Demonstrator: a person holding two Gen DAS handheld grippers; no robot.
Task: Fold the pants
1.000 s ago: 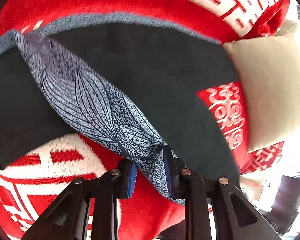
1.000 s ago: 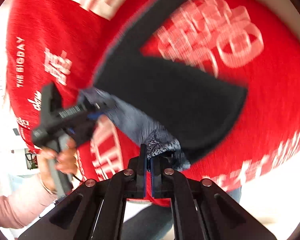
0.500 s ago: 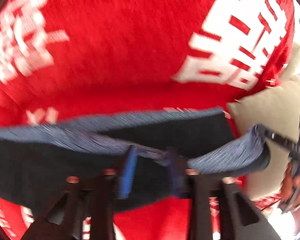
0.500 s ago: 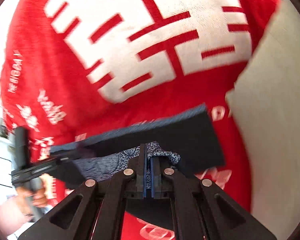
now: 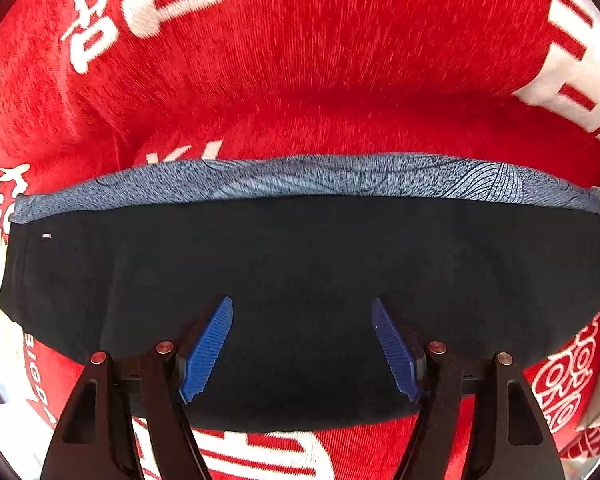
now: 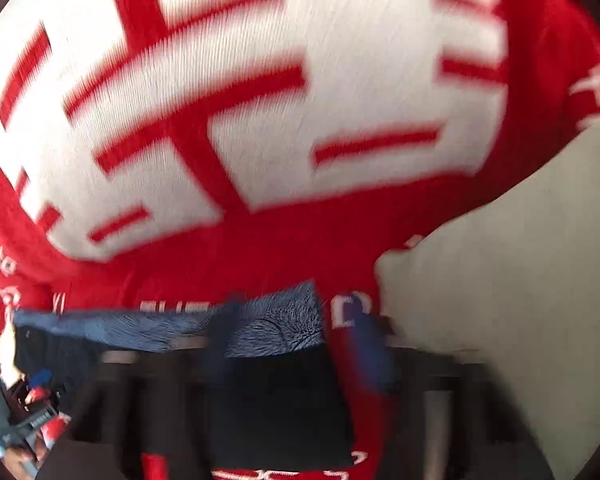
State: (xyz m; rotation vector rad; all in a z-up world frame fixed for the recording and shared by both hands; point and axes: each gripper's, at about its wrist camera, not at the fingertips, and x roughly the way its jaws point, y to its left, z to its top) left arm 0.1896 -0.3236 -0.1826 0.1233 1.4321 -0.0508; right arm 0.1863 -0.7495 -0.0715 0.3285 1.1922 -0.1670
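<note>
While both grippers release: the pants [image 5: 300, 300] lie flat on the red blanket [image 5: 300, 80], folded into a wide dark band.
Pants, position: directly below the left gripper [image 5: 302, 344], spread across the whole lower half of the left wrist view; a patterned blue-grey strip [image 5: 300, 178] runs along the far edge.
Pants, long axis: left to right across the left wrist view, crosswise to the line the gripper points along.
Left gripper, state: jaws spread and opening; the blue pads [image 5: 206, 350] stand apart over the dark cloth, with no fold pinched between them.
Right gripper, state: jaws opening; its fingers are smeared by blur, so the right gripper [image 6: 296, 364] is located only roughly. A corner of the patterned strip [image 6: 276, 320] shows between the blurred fingers, and no pressing contact can be confirmed.
Nearer hand: judged, the left gripper sits over the middle of the band; the right gripper is at one end, beside a cream pillow [image 6: 500, 300].
Next fold: judged, it turns on taking one short end and carrying it along the long axis.
Hidden or cut off: both ends of the band curve into the lens rim; the near edge passes under the gripper frame.
Hard to make out: the right wrist view is motion-blurred throughout; objects at its lower left corner cannot be identified.
</note>
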